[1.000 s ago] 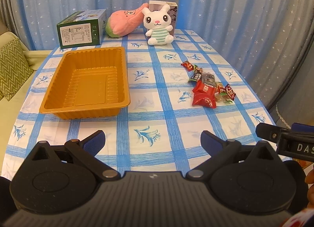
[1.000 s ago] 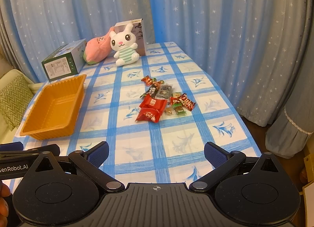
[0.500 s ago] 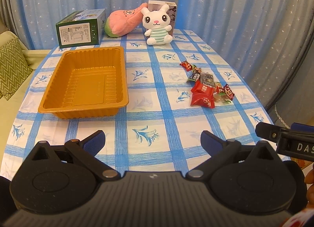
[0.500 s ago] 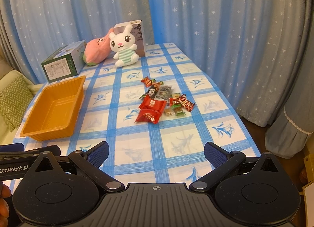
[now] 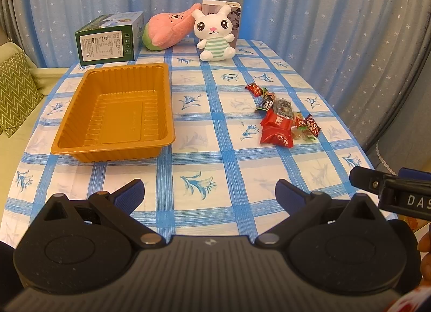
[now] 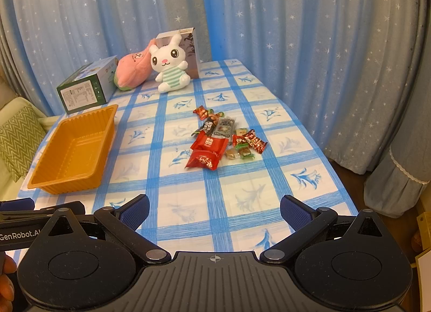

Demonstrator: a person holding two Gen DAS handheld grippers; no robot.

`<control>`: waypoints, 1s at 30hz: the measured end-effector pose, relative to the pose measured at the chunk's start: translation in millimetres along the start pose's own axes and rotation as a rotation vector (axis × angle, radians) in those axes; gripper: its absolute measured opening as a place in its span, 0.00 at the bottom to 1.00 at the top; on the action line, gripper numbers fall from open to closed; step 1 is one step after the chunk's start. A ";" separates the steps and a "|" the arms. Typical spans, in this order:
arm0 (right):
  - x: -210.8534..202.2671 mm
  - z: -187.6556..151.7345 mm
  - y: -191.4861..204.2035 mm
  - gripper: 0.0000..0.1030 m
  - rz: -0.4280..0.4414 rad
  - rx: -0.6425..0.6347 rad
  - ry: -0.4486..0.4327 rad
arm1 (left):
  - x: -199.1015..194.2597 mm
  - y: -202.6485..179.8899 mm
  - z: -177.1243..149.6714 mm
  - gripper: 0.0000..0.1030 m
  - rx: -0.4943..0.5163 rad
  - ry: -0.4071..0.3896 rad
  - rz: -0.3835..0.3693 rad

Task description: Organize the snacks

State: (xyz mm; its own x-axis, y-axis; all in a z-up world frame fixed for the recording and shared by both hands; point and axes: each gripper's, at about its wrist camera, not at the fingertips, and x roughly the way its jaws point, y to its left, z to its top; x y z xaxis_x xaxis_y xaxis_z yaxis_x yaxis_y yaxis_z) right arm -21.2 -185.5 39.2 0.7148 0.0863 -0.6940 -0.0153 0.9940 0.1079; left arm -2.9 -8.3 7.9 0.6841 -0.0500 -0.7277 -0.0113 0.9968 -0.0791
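An empty orange plastic tray sits on the left of the blue-checked table. A loose pile of wrapped snacks, red packets and small candies, lies on the right half. My left gripper is open and empty, hovering over the table's near edge, facing the tray and snacks. My right gripper is open and empty, also over the near edge, with the snacks ahead of it. Each gripper's side shows at the edge of the other's view.
At the table's far end stand a green box, a pink plush, a white bunny plush and a grey box behind it. Curtains hang around the table. A sofa with a green cushion is on the left.
Both views have drifted very slightly; the left gripper has shifted a little so the tray sits a touch further left. Nothing on the table has moved.
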 end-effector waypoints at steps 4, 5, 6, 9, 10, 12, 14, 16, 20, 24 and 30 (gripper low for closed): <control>0.3 -0.8 0.3 0.99 0.000 0.000 -0.001 | 0.0 -0.1 -0.2 1.00 0.000 0.000 0.000; 0.7 -1.1 0.4 0.99 0.000 0.000 -0.001 | 0.0 -0.2 -0.1 1.00 -0.001 0.000 0.000; 0.8 -1.2 0.4 0.99 0.000 0.000 -0.001 | 0.0 -0.4 -0.1 1.00 0.000 0.000 -0.001; -0.5 -0.3 0.6 0.99 0.000 0.001 -0.001 | 0.0 0.0 -0.1 1.00 -0.001 0.000 -0.001; 0.4 -1.0 0.7 0.99 0.000 0.000 -0.001 | 0.0 -0.6 0.0 1.00 -0.001 0.000 -0.001; 0.7 -1.3 0.8 0.99 0.000 0.000 -0.001 | 0.1 -0.2 -0.3 1.00 -0.001 0.000 0.000; 0.3 -0.8 0.9 0.99 0.000 0.000 -0.001 | 0.1 -0.3 -0.3 1.00 -0.001 0.000 -0.001; -0.1 -0.6 0.8 0.99 0.000 0.000 0.000 | 0.1 -0.6 -0.3 1.00 -0.001 0.000 -0.001; 2.2 -2.3 0.8 0.99 0.000 0.001 -0.001 | 0.1 -0.3 -0.5 1.00 -0.001 0.000 -0.001; 2.4 -2.3 0.7 0.99 0.000 0.002 -0.002 | 0.1 -0.4 -0.5 1.00 -0.001 0.000 0.000; 0.8 -0.7 0.6 0.99 -0.001 0.002 -0.002 | 0.1 -0.1 -0.3 1.00 -0.001 0.000 -0.001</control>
State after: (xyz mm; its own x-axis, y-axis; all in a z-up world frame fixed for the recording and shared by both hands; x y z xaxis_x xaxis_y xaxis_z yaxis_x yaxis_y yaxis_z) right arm -21.2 -184.8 38.3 0.7165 0.0853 -0.6924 -0.0132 0.9940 0.1087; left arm -3.0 -8.5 7.7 0.6839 -0.0514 -0.7277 -0.0114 0.9966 -0.0811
